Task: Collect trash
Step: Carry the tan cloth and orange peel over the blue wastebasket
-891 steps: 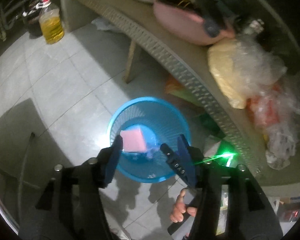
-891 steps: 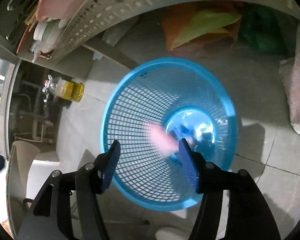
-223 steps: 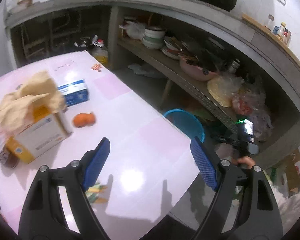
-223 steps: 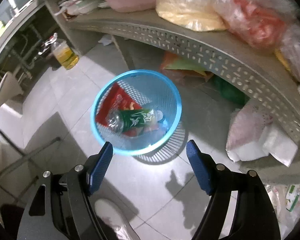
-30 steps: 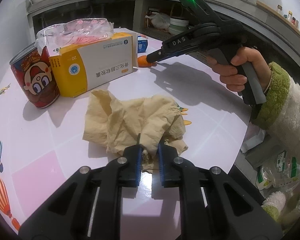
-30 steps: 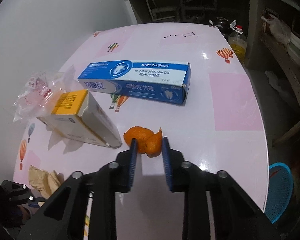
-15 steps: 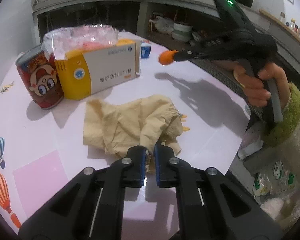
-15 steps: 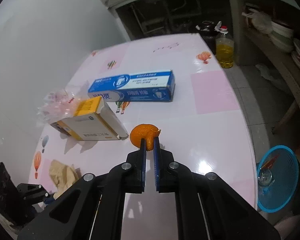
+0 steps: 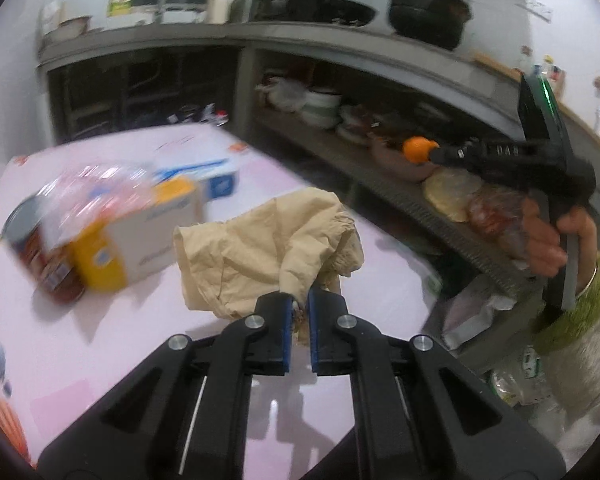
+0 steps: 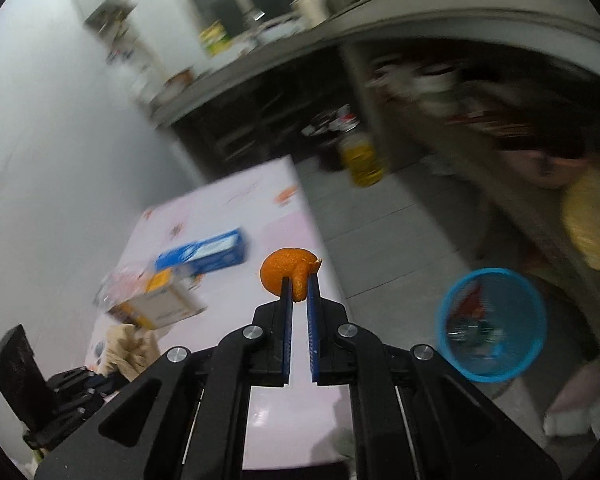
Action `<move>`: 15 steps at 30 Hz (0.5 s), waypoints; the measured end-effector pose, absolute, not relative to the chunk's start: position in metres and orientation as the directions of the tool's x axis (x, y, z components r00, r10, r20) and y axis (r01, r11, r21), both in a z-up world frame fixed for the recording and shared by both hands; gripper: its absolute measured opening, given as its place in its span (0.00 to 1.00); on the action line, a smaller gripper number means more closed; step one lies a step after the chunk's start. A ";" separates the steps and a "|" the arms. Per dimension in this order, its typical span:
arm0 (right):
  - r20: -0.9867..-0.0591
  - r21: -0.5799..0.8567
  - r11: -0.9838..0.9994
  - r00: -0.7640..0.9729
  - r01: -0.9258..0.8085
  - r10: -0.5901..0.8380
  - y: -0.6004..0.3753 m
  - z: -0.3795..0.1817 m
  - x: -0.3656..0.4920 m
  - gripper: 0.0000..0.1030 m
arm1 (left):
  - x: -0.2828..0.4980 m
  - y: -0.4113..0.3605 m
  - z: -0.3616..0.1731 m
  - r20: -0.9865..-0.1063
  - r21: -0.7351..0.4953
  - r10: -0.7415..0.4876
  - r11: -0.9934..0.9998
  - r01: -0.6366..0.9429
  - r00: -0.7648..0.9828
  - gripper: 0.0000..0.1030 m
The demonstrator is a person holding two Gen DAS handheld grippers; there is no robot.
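Orange peel [image 10: 290,270] partly hidden between right claw [image 10: 299,280] tips.

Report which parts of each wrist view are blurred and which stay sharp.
Left wrist view: the boxes and can smear, while the left gripper and its crumpled paper stay crisp. Right wrist view: shelves and blue basket streak; the right gripper and orange peel stay sharp.
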State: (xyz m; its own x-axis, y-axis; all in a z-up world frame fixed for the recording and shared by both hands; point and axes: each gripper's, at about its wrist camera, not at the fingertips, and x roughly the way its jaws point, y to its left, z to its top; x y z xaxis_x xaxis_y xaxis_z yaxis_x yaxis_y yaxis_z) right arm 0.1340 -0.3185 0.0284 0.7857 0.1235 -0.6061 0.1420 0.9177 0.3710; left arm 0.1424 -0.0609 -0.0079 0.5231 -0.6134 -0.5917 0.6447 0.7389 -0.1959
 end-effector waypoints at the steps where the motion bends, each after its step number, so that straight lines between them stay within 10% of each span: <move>1: -0.601 0.365 0.913 0.794 0.180 0.084 -0.331 0.029 0.121 0.07 | 0.141 -0.071 -0.004 -0.586 -0.197 -0.628 0.723 0.662 0.512 0.05; 15: -0.702 0.430 0.723 0.704 0.541 -0.109 -0.458 -0.064 0.036 0.07 | 0.193 -0.300 -0.005 -0.665 -0.459 -0.743 0.487 0.743 0.076 0.05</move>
